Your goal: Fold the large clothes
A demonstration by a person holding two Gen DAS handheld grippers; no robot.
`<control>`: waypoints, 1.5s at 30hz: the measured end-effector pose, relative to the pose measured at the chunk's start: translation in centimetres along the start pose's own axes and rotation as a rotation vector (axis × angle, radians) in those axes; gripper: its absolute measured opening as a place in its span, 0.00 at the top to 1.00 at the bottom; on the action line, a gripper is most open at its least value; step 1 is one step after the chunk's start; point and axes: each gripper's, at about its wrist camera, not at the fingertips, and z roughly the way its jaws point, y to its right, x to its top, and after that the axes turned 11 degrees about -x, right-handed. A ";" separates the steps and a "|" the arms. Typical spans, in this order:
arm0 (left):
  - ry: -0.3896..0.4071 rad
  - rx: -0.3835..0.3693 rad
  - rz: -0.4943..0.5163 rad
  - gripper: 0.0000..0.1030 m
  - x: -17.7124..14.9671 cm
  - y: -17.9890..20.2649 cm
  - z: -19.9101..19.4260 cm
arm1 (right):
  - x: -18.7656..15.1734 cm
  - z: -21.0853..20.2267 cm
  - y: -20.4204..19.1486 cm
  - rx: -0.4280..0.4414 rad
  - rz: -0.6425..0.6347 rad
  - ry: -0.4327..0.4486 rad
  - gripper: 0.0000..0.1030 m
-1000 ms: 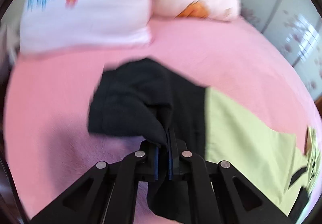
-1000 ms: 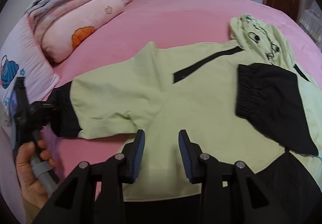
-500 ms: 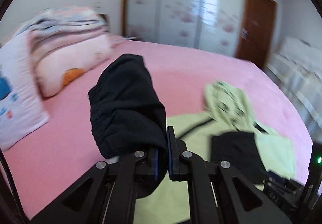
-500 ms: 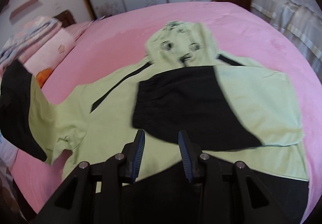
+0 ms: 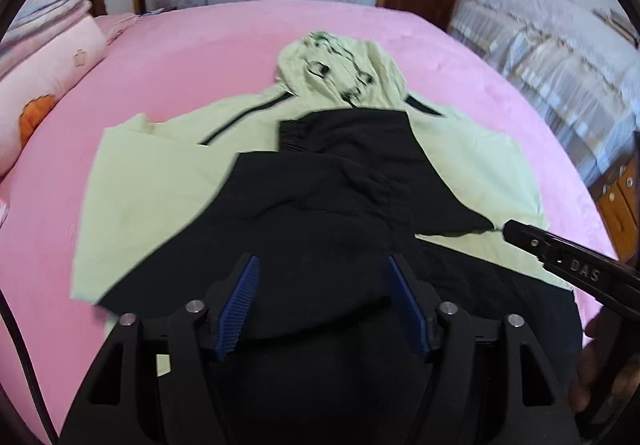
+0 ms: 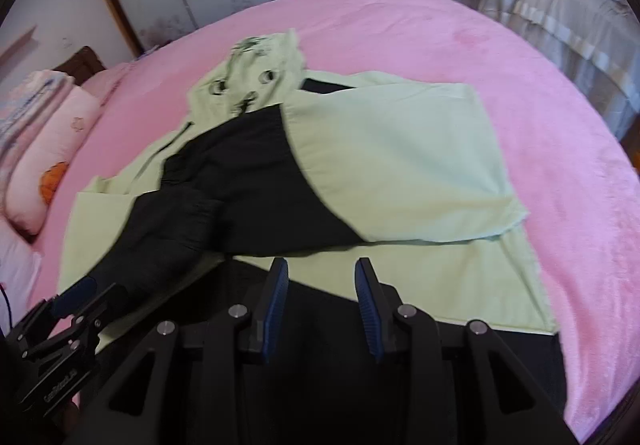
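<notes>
The green and black hooded jacket [image 5: 168,181] lies flat in the middle of the pink bed [image 5: 224,41], with its hood [image 5: 340,65] toward the far edge, where the wardrobe doors stand, and its black hem at the near edge. Both sleeves are now laid across the body, one black cuff over the other, so I judge that the sleeve-folding step is just finished.

The left hand-held gripper [image 5: 324,297] has just been opening; its blue pads stand wide apart above the left sleeve [image 5: 320,205], which lies loose between them and is not pressed. The right hand-held gripper [image 6: 322,297] is about half open over the hem and has hold of nothing.

The next move, I think, is the fold of the body: each gripper should take one corner of the hem at the near edge of the bed and carry it toward the hood, without dragging the sleeves out of place.
</notes>
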 end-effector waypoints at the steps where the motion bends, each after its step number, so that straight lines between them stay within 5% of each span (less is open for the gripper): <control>1: 0.028 0.018 -0.022 0.23 -0.3 -1.4 -1.4 | 0.2 -0.1 -0.7 0.042 -0.008 -0.004 0.65; 5: 0.106 0.142 -0.083 0.22 -1.8 -6.1 -5.4 | 0.7 -0.1 -3.3 0.121 -0.043 0.009 0.43; 9: 0.058 0.291 -0.152 0.22 -3.3 -10.5 -4.9 | 0.9 2.4 -4.4 0.143 -0.043 -0.050 0.41; 17: -0.032 0.280 -0.291 0.22 -6.3 -14.8 -2.3 | -0.6 8.8 -6.8 0.175 -0.064 -0.194 0.41; 18: -0.037 0.284 -0.284 0.22 -6.4 -14.7 -2.0 | -0.7 8.7 -7.5 0.156 -0.096 -0.182 0.44; 19: -0.042 0.295 -0.274 0.22 -6.5 -14.7 -1.7 | -0.8 8.4 -8.4 0.176 -0.145 -0.184 0.75; 20: -0.044 0.302 -0.267 0.22 -6.5 -14.6 -1.4 | -0.6 7.9 -9.0 0.202 -0.174 -0.197 0.79; 26: -0.050 0.296 -0.294 0.22 -5.8 -14.6 0.9 | 3.3 -1.9 -9.8 0.211 -0.306 0.133 0.80; 30: -0.039 0.299 -0.326 0.22 -4.4 -14.5 2.5 | 6.6 -6.8 -8.1 0.091 -0.314 0.379 0.80; 32: -0.035 0.317 -0.337 0.25 -3.7 -14.5 3.2 | 7.8 -7.2 -6.8 0.021 -0.281 0.424 0.80; 37: -0.024 0.318 -0.394 0.58 -2.6 -15.6 4.1 | 8.0 -3.7 -1.6 -0.106 -0.125 0.352 0.80; 45: 0.001 0.278 -0.507 0.81 -2.9 -17.8 3.6 | 2.1 6.9 3.1 -0.166 -0.055 -0.017 0.77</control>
